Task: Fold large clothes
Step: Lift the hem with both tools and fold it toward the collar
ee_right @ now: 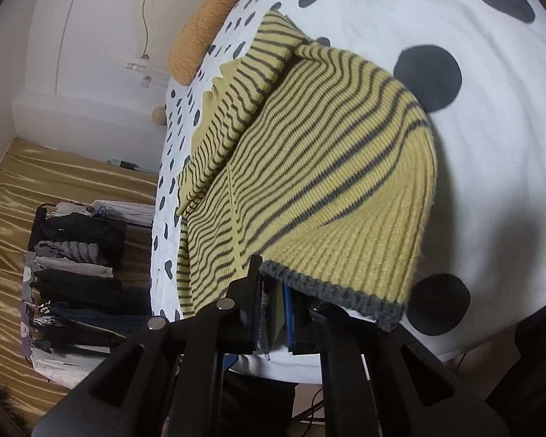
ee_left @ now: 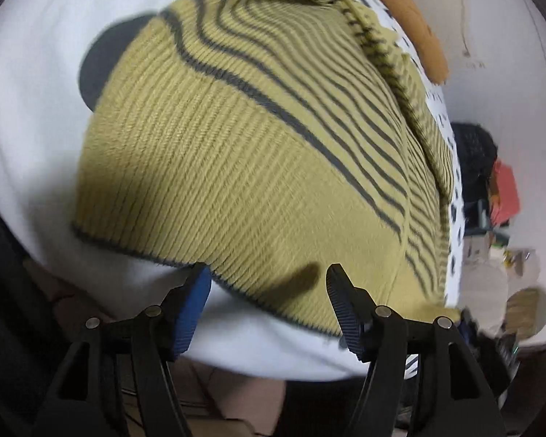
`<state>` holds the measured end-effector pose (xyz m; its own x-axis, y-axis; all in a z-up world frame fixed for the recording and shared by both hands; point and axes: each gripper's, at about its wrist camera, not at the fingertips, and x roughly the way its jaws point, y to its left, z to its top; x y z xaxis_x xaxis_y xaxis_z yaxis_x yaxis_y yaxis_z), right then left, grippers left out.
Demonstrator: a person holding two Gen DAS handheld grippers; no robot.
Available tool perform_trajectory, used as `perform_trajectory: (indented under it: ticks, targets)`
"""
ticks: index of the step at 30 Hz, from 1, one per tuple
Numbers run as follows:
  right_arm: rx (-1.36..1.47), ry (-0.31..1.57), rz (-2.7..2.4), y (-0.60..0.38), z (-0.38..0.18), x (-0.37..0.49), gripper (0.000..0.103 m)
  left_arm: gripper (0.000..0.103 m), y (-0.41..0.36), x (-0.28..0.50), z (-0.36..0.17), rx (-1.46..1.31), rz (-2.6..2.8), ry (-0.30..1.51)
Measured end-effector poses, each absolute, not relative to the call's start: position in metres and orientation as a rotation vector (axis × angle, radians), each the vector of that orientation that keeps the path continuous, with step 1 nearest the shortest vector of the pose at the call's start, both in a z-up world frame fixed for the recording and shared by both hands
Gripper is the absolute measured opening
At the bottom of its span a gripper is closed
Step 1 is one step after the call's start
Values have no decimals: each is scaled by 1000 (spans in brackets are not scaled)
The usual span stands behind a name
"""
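Observation:
A yellow knit sweater [ee_left: 258, 153] with thin dark stripes and a grey hem lies on a white bedspread [ee_left: 36, 109] with black dots. In the left wrist view my left gripper [ee_left: 267, 276] stands open just above the sweater's near hem, the fabric below its fingertips and not pinched. In the right wrist view the same sweater [ee_right: 327, 167] is folded over itself. My right gripper [ee_right: 273, 291] is shut on its grey hem, which is lifted slightly off the bed.
An orange pillow [ee_right: 207, 25] lies at the far end of the bed [ee_right: 455, 29]. Beside the bed is a golden satin cover [ee_right: 72, 178] with a rack of dark folded clothes [ee_right: 76, 255]. Clutter and a red object [ee_left: 504, 189] sit by the wall.

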<state>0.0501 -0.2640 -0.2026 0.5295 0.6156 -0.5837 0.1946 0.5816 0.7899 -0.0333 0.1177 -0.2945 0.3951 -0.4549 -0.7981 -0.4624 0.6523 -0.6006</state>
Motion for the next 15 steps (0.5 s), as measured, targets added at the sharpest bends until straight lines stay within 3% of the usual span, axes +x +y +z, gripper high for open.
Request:
perform_trajectory:
  ticks: [6, 15]
  targets:
    - [923, 1068, 290, -260, -209, 51, 11, 56, 117, -27, -303, -923, 32, 1234]
    - [859, 1249, 176, -256, -255, 39, 14, 60, 125, -40, -322, -1010, 46, 1272]
